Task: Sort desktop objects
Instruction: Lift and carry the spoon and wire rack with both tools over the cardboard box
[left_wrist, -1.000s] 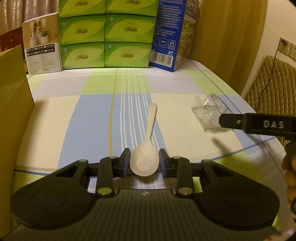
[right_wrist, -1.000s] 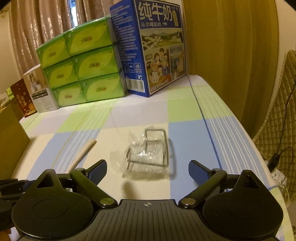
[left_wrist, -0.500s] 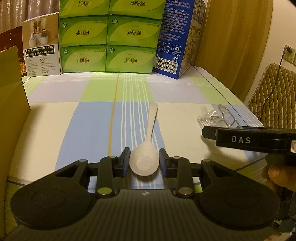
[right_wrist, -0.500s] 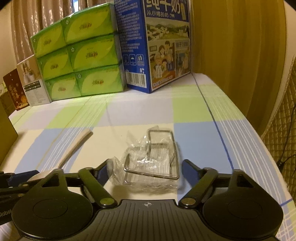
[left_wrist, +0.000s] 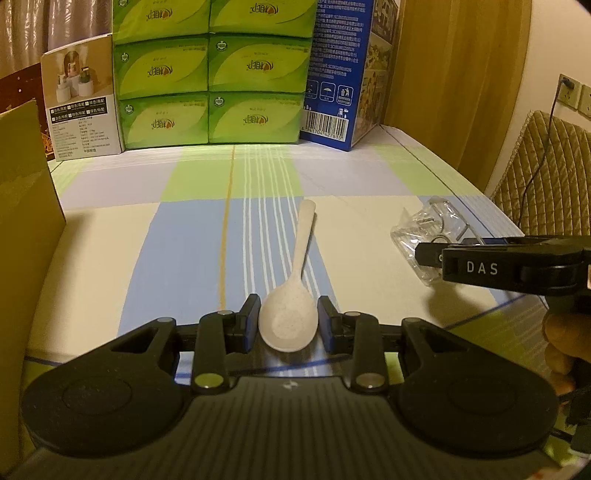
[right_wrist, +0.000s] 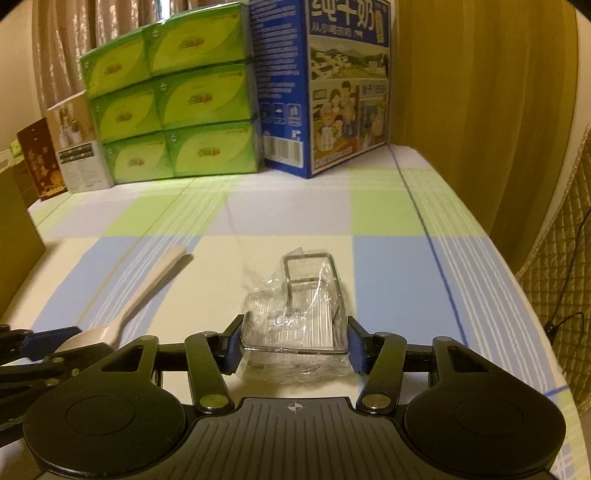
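- Closing in over the last second, the right gripper (right_wrist: 294, 347) has come forward from a wide-open stance until its fingers (right_wrist: 233, 345) bracket the plastic-wrapped wire rack (right_wrist: 295, 325), touching or nearly touching the wrap on both sides.
- Left gripper (left_wrist: 289, 323) stays put, its fingers pinching the bowl of the pale spoon (left_wrist: 291, 295), whose handle lies flat on the checked counter (left_wrist: 184, 266) pointing toward the tissue boxes (left_wrist: 210, 74).
- Rack sits on the counter's right side, well apart from the spoon.
- Judged light but awkward: crinkly film looks slippery and yielding, the wire beneath stiff; gripping across the frame's side rails seems safest.
- Spoon appears rigid and light; the bowl hold should suffice.
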